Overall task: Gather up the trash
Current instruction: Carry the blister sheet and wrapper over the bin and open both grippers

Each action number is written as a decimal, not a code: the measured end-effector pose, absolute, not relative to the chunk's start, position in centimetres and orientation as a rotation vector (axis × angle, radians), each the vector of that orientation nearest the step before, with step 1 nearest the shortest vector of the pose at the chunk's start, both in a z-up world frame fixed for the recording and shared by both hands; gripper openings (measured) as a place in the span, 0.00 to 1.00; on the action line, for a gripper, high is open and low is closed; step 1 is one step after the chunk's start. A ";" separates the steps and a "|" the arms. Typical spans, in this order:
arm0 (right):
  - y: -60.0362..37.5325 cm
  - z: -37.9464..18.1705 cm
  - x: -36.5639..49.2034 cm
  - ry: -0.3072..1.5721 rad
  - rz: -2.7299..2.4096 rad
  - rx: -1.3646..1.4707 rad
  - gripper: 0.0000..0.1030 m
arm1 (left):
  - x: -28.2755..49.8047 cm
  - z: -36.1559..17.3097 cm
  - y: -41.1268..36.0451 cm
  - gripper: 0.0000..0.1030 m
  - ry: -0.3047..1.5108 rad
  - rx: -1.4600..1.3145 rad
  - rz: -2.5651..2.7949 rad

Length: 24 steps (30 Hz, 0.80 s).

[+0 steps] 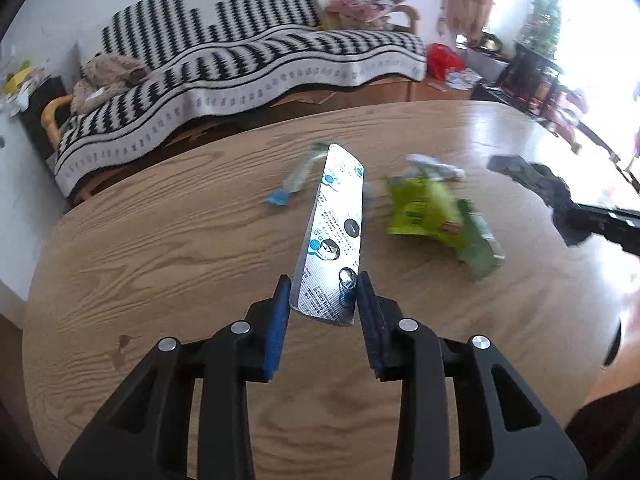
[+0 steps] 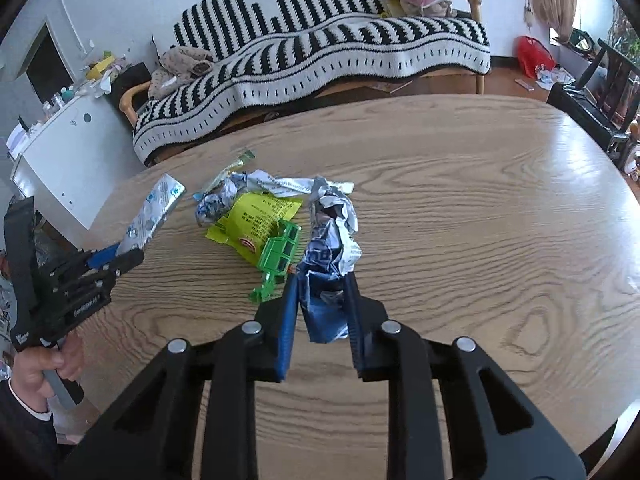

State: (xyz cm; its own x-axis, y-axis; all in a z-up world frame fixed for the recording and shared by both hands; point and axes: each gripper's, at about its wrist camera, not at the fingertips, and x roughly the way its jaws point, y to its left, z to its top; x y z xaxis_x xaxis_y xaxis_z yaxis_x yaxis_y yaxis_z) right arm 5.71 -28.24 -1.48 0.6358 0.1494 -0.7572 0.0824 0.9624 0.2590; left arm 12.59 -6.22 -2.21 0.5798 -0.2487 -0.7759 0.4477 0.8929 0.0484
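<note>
Trash is split between two grippers and the wooden table (image 2: 480, 200). At far left, the left gripper (image 1: 323, 292) is pinched on the bottom end of an empty silver pill strip (image 1: 334, 232), which is lifted clear of the tabletop and angled upward. Further right, a loose heap is left lying: a clear wrapper with a blue end (image 1: 294, 182), a crumpled white wrapper (image 2: 280, 184), a yellow-green packet (image 2: 256, 224) and a green plastic piece (image 2: 278, 260) resting against it. Rightmost, the right gripper (image 2: 322, 298) is clamped on a crumpled blue-and-silver foil wrapper (image 2: 332, 236), raised above the table. No bin or bag is seen in either view. Progress is judged early to middle: two pieces are picked up but not deposited, and at least four remain to be gathered.
</note>
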 end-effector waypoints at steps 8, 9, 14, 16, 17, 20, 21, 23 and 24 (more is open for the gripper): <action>-36.2 2.0 -2.6 0.803 -0.095 0.307 0.22 | 4.9 1.4 -16.5 0.32 0.821 0.269 -0.613; -38.2 2.3 -4.7 0.800 -0.133 0.309 0.22 | 3.4 1.8 -18.7 0.32 0.815 0.273 -0.658; -46.5 2.4 -14.4 0.815 -0.310 0.314 0.22 | -3.8 2.3 -29.6 0.32 0.832 0.290 -0.886; -49.9 2.0 -19.0 0.822 -0.388 0.332 0.22 | -7.1 2.1 -34.3 0.32 0.837 0.323 -0.971; -50.8 1.8 -20.3 0.823 -0.412 0.339 0.22 | -9.2 1.9 -37.2 0.32 0.846 0.345 -1.019; -54.8 0.5 -26.3 0.827 -0.505 0.393 0.22 | -13.9 0.8 -43.5 0.32 0.877 0.393 -1.112; -56.2 0.0 -28.5 0.828 -0.537 0.416 0.22 | -15.3 0.2 -45.2 0.32 0.884 0.410 -1.137; -58.2 -1.0 -31.7 0.829 -0.581 0.456 0.22 | -18.0 -1.2 -48.3 0.32 0.902 0.446 -1.161; -58.9 -1.4 -32.8 0.829 -0.593 0.470 0.22 | -18.6 -1.9 -49.4 0.32 0.920 0.456 -1.173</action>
